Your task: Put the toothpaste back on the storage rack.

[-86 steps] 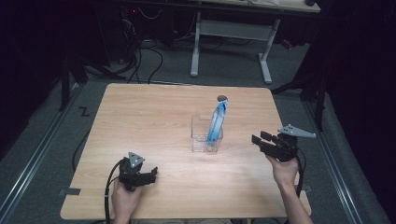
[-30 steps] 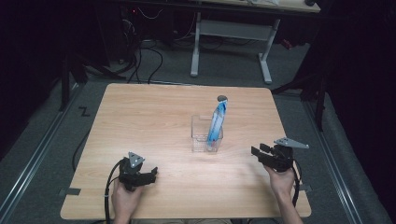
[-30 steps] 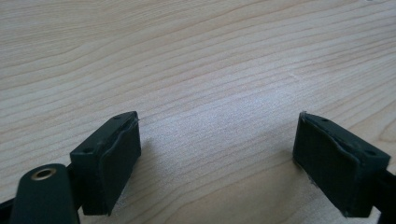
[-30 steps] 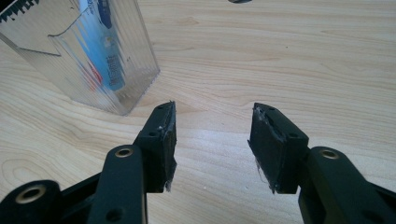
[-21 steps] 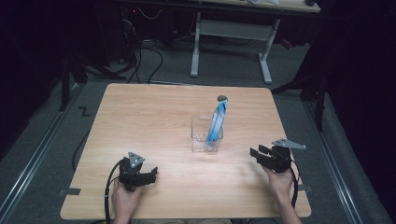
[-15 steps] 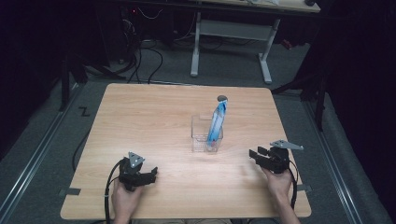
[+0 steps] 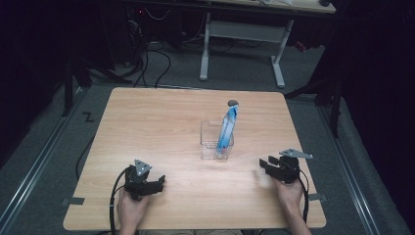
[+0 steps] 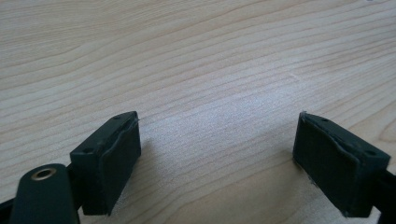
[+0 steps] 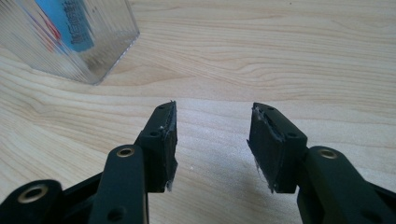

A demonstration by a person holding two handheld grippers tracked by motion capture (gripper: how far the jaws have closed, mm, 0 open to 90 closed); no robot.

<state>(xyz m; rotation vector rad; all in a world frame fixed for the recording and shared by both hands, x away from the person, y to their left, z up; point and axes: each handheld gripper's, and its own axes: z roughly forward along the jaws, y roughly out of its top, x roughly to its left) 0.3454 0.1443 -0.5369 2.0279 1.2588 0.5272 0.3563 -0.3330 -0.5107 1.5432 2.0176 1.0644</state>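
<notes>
A clear plastic box [image 7: 217,141] stands at the middle of the wooden table [image 7: 161,117], with a tall blue tube [image 7: 226,129] leaning upright inside it. My left gripper [image 7: 157,185] rests low near the front left of the table, open, with bare wood between its jaws [image 8: 215,154]. My right gripper [image 7: 263,165] lies near the front right, to the right of the box, open and holding nothing [image 9: 212,135]. In the right gripper view the clear box [image 9: 70,39] shows at upper left, with the tube's blue label [image 9: 65,21] visible through its wall.
A small dark round object [image 7: 233,103] lies on the table behind the box. Beyond the table's far edge stands a white desk frame [image 7: 244,36] among floor cables [image 7: 147,54]. The person's hands [image 7: 288,193] come in at the front edge.
My right gripper has drifted down and toward the front edge of the table, settling lower at the front right. The left gripper, box and tube have stayed put.
</notes>
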